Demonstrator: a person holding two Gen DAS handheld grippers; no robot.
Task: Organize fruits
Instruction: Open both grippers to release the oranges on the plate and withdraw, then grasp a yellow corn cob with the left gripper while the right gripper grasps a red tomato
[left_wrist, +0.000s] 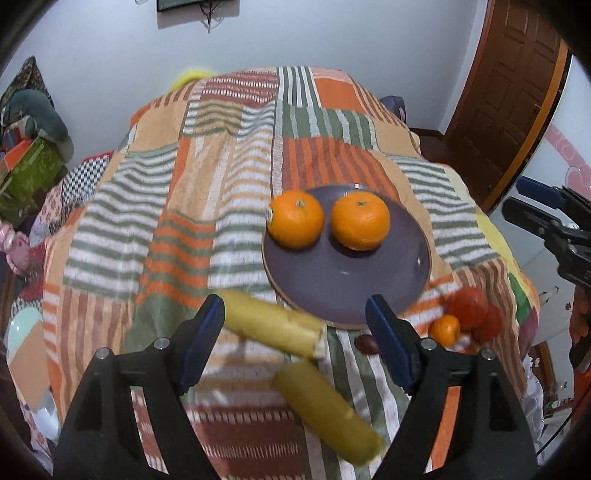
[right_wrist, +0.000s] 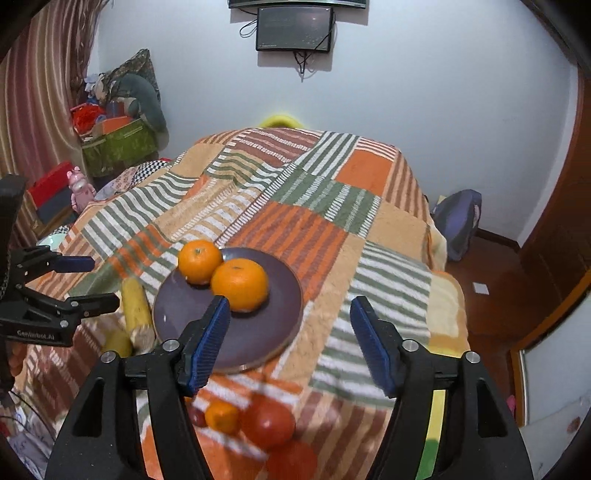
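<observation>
- The purple plate (left_wrist: 369, 273) sits on the striped blanket (left_wrist: 229, 177) toward the near edge of the bed, and two oranges (left_wrist: 295, 218) (left_wrist: 360, 221) already rest on its far half, close together but apart in the left wrist view; in the right wrist view they seem to touch, so I cannot tell which
- The left gripper (left_wrist: 295, 325) hangs wide apart and holds nothing; the upper yellow corn cob (left_wrist: 273, 321) lies on the blanket between its fingers, just beside the plate's near-left rim, while a second cob (left_wrist: 328, 410) lies nearer the near edge
- The right gripper (right_wrist: 290, 332) is likewise spread wide and empty, hovering over the plate's near rim; a small orange (right_wrist: 221, 417), a tomato (right_wrist: 267, 421) and a further red fruit (right_wrist: 291, 461) cluster on the blanket below it, with a small dark fruit (right_wrist: 197, 417) just beside them
- Risks, as I judge them: the blanket is soft and creased, so a nudged round fruit may roll toward the near edge and drop off; a cob pinched off-centre could swing and knock the plate rim; anything set down hard against the oranges might push one off the shallow plate; the clustered fruits are blurred and tightly packed, so a closing finger could catch two at once
</observation>
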